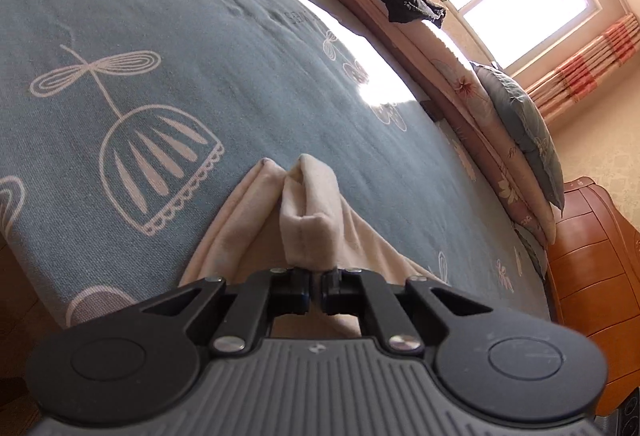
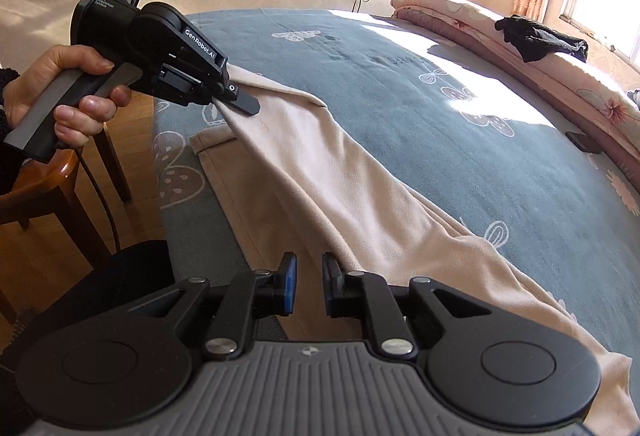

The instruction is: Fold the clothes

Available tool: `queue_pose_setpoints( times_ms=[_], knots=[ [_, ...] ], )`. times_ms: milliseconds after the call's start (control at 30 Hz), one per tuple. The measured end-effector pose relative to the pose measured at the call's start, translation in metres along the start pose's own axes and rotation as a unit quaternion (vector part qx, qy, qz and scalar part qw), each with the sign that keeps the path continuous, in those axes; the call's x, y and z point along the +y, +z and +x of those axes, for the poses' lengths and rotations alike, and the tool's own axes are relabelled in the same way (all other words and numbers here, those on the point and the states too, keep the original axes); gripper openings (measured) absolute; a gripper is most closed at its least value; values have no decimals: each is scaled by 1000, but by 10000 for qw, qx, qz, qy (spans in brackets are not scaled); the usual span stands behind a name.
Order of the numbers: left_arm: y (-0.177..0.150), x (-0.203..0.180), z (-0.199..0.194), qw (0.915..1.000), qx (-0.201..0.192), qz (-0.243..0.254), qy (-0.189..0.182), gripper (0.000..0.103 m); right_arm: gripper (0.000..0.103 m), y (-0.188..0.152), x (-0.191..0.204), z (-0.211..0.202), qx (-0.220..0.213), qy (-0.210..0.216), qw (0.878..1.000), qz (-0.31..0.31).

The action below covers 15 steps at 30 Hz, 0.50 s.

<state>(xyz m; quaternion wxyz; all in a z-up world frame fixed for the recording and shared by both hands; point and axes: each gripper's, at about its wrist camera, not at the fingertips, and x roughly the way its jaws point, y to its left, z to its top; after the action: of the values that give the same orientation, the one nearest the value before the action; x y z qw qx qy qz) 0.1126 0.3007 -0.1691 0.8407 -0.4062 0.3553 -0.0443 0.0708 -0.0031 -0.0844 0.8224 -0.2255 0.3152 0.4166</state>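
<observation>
Left gripper (image 1: 316, 290) pinches the garment's (image 2: 328, 172) edge off the bed (image 2: 440, 140), mid-fold; right gripper (image 2: 309, 284), fingers spread, probably needs its own grip.

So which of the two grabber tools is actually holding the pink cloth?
The left gripper, in the person's hand: its jaws pinch the pink cloth. The right gripper is open, holding nothing.

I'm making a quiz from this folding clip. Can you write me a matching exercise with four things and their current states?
Things:
1. left hand-held gripper
2. right hand-held gripper
3. black garment
4. pink garment

States:
A. draped over the folded quilt
B. open, holding nothing
C. shut on a pinched fold
D. stretched along the blue bedspread

Pairs: 1-C, 2-B, 3-A, 4-D
</observation>
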Motion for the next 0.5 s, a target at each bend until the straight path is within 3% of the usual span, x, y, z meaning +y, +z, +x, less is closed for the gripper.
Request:
queue_pose_setpoints(
  times_ms=[133,200,300,367,500],
  knots=[
    [-7,8,-7,9996,13,225,141,16,32,-3,1,-3,-23,-127,9999,11],
    [-11,12,-11,9992,19,338,212,31,35,-5,-3,-8,-60,-175,9998,85],
    [-11,7,-18,9977,-94,648,-150,46,40,-10,-11,-12,-48,-252,9993,265],
    [-12,1,-19,9960,89,865,-223,55,40,-14,-16,-13,-11,-322,9987,389],
    [-17,-10,-28,9876,752,1362,-207,57,41,-23,-25,-19,57,-481,9974,540]
  ],
)
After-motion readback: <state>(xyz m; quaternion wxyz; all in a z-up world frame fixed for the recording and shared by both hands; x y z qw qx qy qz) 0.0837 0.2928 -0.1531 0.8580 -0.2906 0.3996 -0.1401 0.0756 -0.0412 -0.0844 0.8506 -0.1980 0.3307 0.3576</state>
